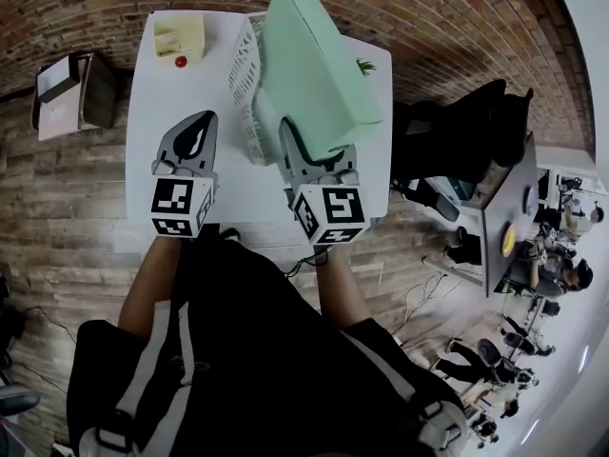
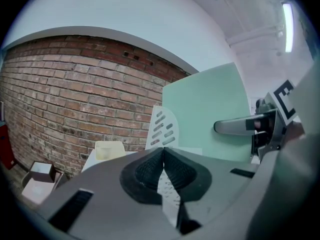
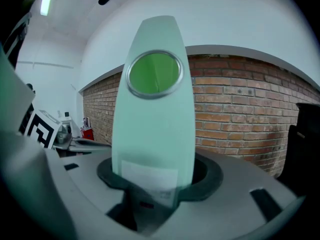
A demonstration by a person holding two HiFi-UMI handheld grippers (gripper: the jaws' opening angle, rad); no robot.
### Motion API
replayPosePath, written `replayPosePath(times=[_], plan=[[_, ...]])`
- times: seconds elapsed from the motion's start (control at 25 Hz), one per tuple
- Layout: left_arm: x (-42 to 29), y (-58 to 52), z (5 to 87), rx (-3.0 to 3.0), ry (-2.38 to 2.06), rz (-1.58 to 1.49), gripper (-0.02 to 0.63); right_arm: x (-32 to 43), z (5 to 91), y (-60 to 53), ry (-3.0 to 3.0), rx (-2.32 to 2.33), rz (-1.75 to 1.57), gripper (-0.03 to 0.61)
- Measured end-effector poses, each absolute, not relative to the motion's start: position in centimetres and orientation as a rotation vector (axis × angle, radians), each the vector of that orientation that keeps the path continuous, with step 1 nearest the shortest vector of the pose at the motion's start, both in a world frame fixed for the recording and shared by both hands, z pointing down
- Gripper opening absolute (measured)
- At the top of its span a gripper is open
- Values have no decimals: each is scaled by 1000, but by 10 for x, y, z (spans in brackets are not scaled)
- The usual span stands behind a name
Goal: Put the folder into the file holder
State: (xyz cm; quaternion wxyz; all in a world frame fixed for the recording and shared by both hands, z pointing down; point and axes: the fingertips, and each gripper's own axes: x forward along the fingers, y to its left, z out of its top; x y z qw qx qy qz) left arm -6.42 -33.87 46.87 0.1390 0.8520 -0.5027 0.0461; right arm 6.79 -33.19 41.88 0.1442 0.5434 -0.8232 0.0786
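Observation:
A mint-green folder stands tilted against the right side of the white slotted file holder on the white table. I cannot tell whether its lower end sits inside the holder. My right gripper is at the folder's near end. In the right gripper view the folder's spine, with its round green-centred ring, rises between the jaws, and a dark gap shows on each side of it. My left gripper hovers left of the holder, shut and empty.
A cream box and a small red object sit at the table's far left corner, a green plant at its far right. A box stands on the floor to the left, a black chair to the right.

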Motion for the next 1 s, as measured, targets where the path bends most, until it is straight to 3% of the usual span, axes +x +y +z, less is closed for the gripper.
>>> replayPosePath(times=[0.16, 0.44, 0.68, 1.0], plan=[[-59, -338, 468, 2467, -1448, 126, 23, 60, 421, -328, -2337, 1415, 284, 297], [-56, -335, 476, 2444, -1448, 142, 23, 58, 425, -325, -2338, 1265, 467, 314], [-53, -338, 474, 2446, -1450, 148, 22, 71, 421, -332, -2330, 1343, 432, 160], [-49, -342, 474, 2448, -1451, 153, 23, 85, 412, -329, -2399, 1483, 380, 133]])
